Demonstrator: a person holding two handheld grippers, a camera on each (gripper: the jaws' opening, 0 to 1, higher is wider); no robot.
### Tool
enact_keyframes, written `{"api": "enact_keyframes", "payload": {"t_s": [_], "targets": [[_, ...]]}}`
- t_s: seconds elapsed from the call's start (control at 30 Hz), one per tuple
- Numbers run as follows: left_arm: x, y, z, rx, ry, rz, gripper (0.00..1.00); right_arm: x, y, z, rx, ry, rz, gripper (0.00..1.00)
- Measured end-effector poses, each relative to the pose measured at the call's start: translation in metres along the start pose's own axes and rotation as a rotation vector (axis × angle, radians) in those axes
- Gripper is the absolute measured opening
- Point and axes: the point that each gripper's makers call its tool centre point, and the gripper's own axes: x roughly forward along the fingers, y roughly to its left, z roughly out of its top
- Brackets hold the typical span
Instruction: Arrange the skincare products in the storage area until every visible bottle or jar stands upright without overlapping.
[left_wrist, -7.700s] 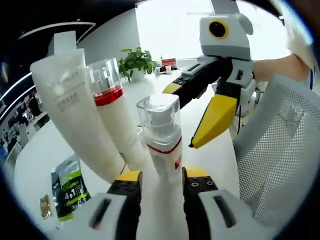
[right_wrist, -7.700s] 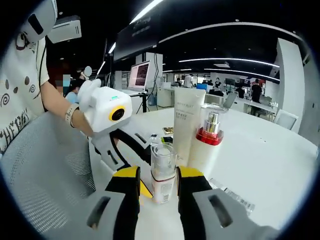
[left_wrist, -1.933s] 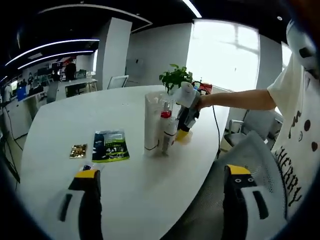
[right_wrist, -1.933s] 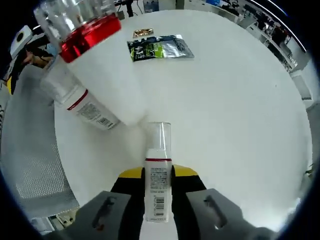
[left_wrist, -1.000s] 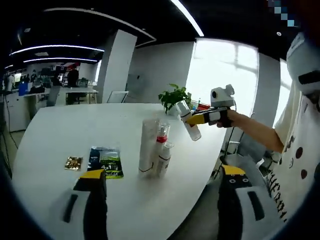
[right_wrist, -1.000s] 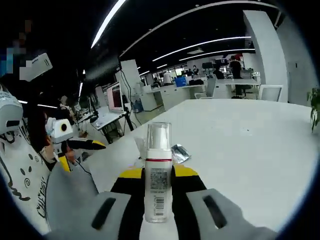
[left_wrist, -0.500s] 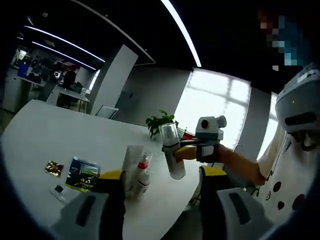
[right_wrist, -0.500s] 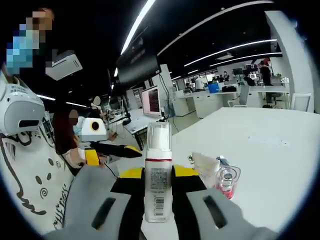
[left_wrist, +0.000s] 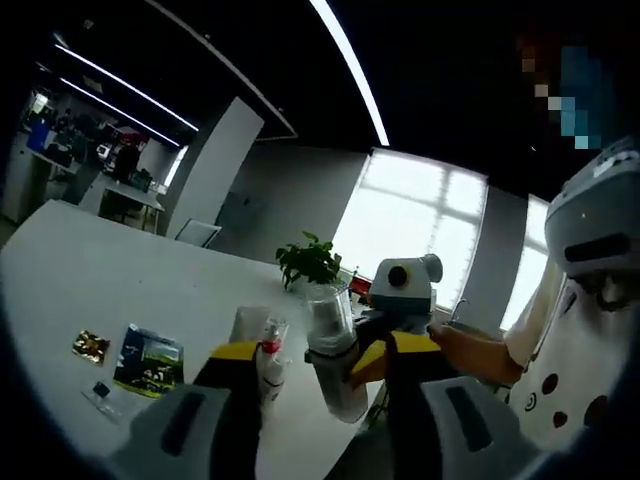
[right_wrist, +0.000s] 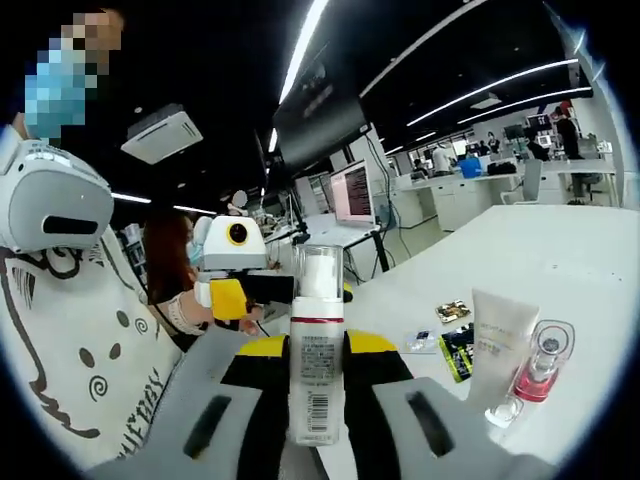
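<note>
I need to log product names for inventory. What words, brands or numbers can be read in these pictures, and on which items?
None can be read.
White pump bottle with a clear cap, held in the right tool: label print and barcode, too small.
White squeeze tube on the white table: faint print, blurred.
Green and black sachet: print too small.
Monitor screen: content blurred.
</note>
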Motion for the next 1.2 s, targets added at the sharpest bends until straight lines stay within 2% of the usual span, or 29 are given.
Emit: {"api": "enact_keyframes", "payload": {"t_s": [0.27, 0.57, 0.73, 0.97, 1.2], "targets": [[0.004, -0.008, 0.001, 0.003, -0.005, -0.069, 0.3, 0.011, 0.018, -0.005, 0.032, 0.001, 0.097, 0.19], [0.004, -0.015, 0.001, 0.018, -0.008, -0.125, 0.24, 0.015, 0.022, -0.007, 0.092, -0.017, 0.159, 0.2], [0.005, -0.014, -0.003, 0.039, 0.008, -0.134, 0.22, 0.016, 0.019, -0.012, 0.104, -0.011, 0.157, 0.2], [0.012, -0.013, -0.011, 0.011, 0.048, -0.145, 0.18, 0.019, 0.014, -0.019, 0.089, 0.003, 0.14, 0.21], [0.018, 0.005, -0.018, 0.027, 0.074, -0.086, 0.18, 0.018, -0.006, -0.029, 0.055, 0.043, 0.025, 0.21]]}}
